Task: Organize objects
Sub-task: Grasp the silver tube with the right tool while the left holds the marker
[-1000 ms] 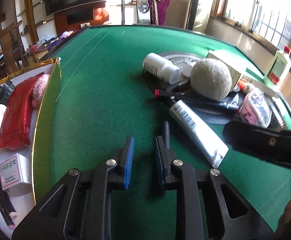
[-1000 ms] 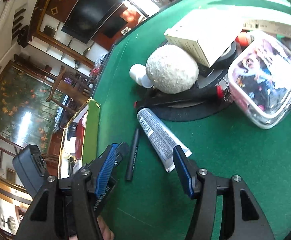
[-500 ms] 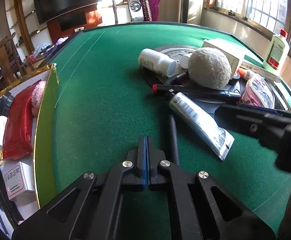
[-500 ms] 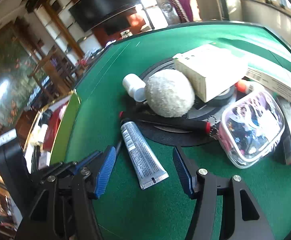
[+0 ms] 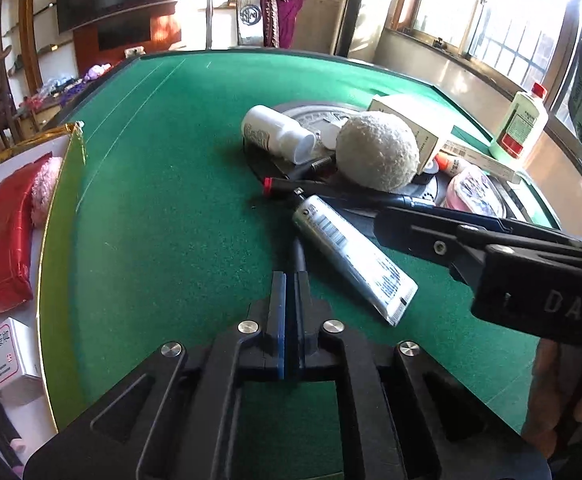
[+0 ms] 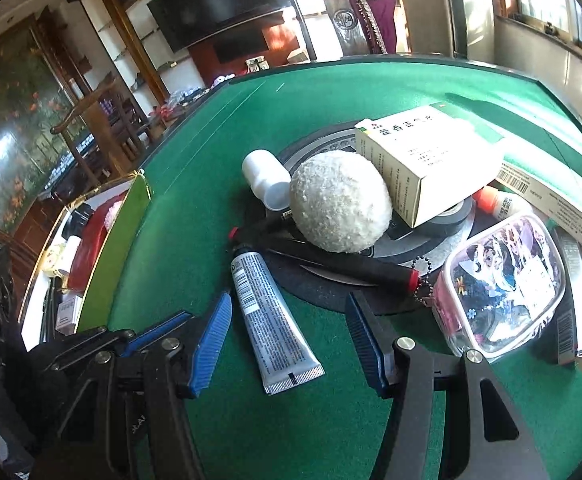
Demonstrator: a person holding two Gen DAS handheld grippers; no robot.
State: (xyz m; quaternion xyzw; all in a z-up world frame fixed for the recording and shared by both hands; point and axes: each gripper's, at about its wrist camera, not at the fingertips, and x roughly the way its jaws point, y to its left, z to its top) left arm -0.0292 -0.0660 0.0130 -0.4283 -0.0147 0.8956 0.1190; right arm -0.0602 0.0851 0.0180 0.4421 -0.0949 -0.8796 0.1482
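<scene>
Your left gripper (image 5: pixel 289 280) clamped together, empty, black pen (image 5: pixel 300 254) just beside; right gripper (image 6: pixel 287 344) apart, straddling silver tube (image 6: pixel 269 316) on green table (image 6: pixel 195 168). Risk: closing skewed squirts tube sideways — pen knocked.

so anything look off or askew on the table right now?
Yes: the medicine box sits tilted, propped on a tape roll, and the white bottle lies on its side against the fluffy ball. Nothing looks spilled or damaged.
</scene>
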